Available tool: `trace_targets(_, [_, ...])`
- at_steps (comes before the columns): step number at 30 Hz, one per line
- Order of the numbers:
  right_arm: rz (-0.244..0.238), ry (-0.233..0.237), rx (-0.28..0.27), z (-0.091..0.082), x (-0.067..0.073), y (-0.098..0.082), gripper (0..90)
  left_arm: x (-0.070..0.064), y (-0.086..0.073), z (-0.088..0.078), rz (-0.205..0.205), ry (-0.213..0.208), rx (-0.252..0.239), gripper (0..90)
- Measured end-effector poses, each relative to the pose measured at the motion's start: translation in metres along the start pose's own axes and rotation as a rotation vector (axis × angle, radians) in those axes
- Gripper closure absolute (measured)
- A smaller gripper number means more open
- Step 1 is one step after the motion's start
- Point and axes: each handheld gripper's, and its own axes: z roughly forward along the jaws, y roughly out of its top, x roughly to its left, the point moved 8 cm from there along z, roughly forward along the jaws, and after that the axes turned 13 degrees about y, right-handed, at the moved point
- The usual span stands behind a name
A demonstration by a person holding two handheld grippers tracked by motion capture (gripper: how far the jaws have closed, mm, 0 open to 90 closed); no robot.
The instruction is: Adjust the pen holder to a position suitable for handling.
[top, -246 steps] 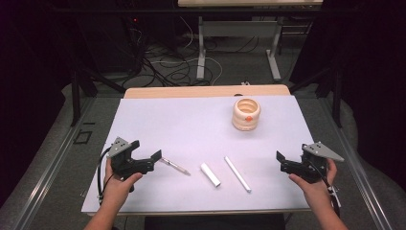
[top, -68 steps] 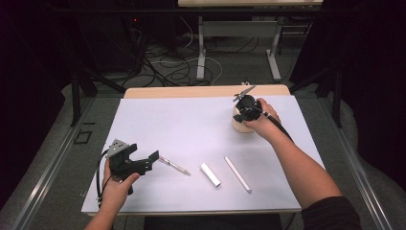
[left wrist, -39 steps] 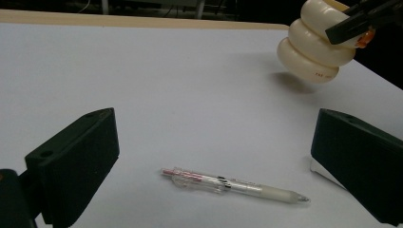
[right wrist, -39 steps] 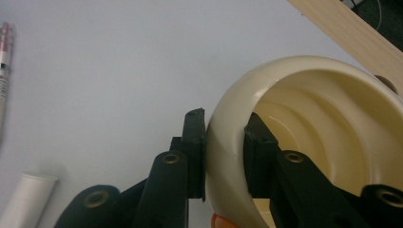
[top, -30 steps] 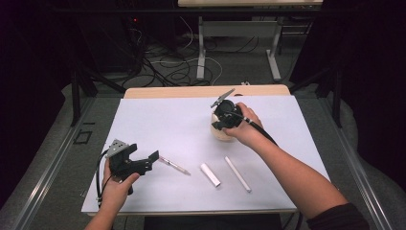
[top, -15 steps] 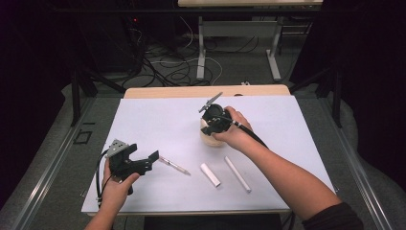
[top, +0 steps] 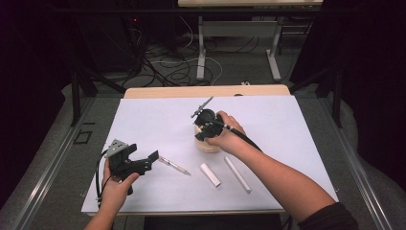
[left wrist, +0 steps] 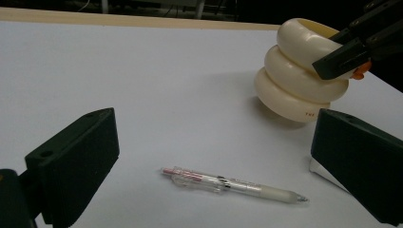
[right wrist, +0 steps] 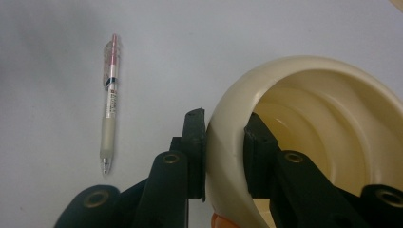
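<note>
the cream holder (right wrist: 304,137) is pinched at its rim by the right gripper (right wrist: 223,142), one jaw inside, to drag it; left gripper (top: 143,160) waits open, empty, near the pen (left wrist: 233,185).

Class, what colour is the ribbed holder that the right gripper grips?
Cream holder, seen best in the left gripper view.

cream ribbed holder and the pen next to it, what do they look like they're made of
The cream ribbed holder, its rim clamped by the right tool, looks like glazed ceramic or glossy moulded plastic: smooth, with soft highlights on its three rounded rings; the look leaves it open. The pen looks like clear hard plastic, its inner refill visible, with a frosted, probably rubbery grip near the tip.
</note>
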Motion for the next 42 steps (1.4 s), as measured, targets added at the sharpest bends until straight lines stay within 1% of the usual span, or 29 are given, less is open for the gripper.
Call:
trace_targets(2, [0.01, -0.005, 0.009, 0.001, 0.002, -0.001, 73.9, 0.0, 0.0, 0.0, 0.0, 0.0, 0.0, 2.2])
trace_targets(3, [-0.001, -0.004, 0.009, 0.003, 0.002, 0.0, 74.0, 0.0, 0.0, 0.0, 0.0, 0.0, 0.0, 2.2])
trace_targets(5, [0.012, -0.002, 0.019, 0.005, 0.005, -0.001, 74.0, 0.0, 0.0, 0.0, 0.0, 0.0, 0.001, 2.2])
trace_targets(7, [0.008, -0.005, 0.026, 0.007, 0.007, -0.001, 73.9, 0.0, 0.0, 0.0, 0.0, 0.0, 0.001, 2.2])
trace_targets(8, [0.015, -0.01, 0.031, 0.008, 0.008, -0.001, 73.9, 0.0, 0.0, 0.0, 0.0, 0.0, 0.001, 2.2])
trace_targets(9, [0.012, -0.005, 0.031, 0.01, 0.009, -0.001, 73.9, 0.0, 0.0, 0.0, 0.0, 0.0, 0.001, 2.2])
trace_targets(12, [0.024, -0.015, 0.041, 0.013, 0.012, -0.001, 73.9, 0.0, 0.0, 0.0, -0.001, 0.0, -0.002, 2.2])
trace_targets(13, [0.019, -0.017, 0.044, 0.014, 0.013, -0.001, 73.9, 0.0, 0.0, 0.0, -0.001, -0.001, -0.001, 2.2])
trace_targets(15, [0.031, -0.028, 0.048, 0.015, 0.014, -0.001, 73.9, 0.0, 0.0, 0.0, -0.002, -0.001, -0.001, 2.2])
trace_targets(20, [0.024, -0.034, 0.042, 0.02, 0.014, -0.001, 73.8, 0.0, 0.0, 0.0, -0.001, -0.001, 0.0, 2.2])
trace_targets(22, [0.016, -0.028, 0.038, 0.023, 0.014, -0.002, 73.8, 0.001, 0.0, 0.0, -0.005, -0.001, 0.0, 2.2])
trace_targets(23, [0.023, -0.032, 0.039, 0.024, 0.014, -0.002, 73.8, 0.001, 0.0, 0.0, 0.0, 0.001, 0.0, 2.2])
trace_targets(27, [0.023, -0.031, 0.04, 0.027, 0.014, -0.004, 73.9, 0.001, 0.0, 0.0, -0.007, 0.0, 0.001, 2.2])
trace_targets(28, [0.02, -0.031, 0.041, 0.027, 0.014, -0.004, 73.9, 0.001, -0.001, 0.0, 0.0, 0.002, 0.004, 2.2])
trace_targets(33, [0.022, -0.021, 0.033, 0.028, 0.015, -0.004, 74.0, 0.001, -0.001, 0.0, 0.002, 0.002, 0.004, 2.2])
trace_targets(35, [0.015, -0.019, 0.035, 0.029, 0.016, -0.005, 73.8, 0.001, -0.001, 0.0, 0.002, 0.002, 0.004, 2.2])
trace_targets(36, [-0.001, -0.018, 0.035, 0.03, 0.016, -0.004, 73.7, 0.001, -0.001, 0.0, 0.001, 0.002, 0.004, 2.2])
trace_targets(37, [0.002, -0.02, 0.039, 0.03, 0.016, -0.005, 73.5, 0.001, -0.001, 0.0, 0.002, 0.002, 0.003, 2.2])
trace_targets(39, [-0.002, -0.018, 0.039, 0.03, 0.016, -0.005, 71.7, 0.001, 0.0, 0.0, 0.001, 0.001, 0.001, 2.2])
trace_targets(42, [-0.008, -0.016, 0.023, 0.029, 0.016, -0.004, 67.3, 0.001, 0.0, 0.0, -0.001, 0.002, 0.001, 2.2])
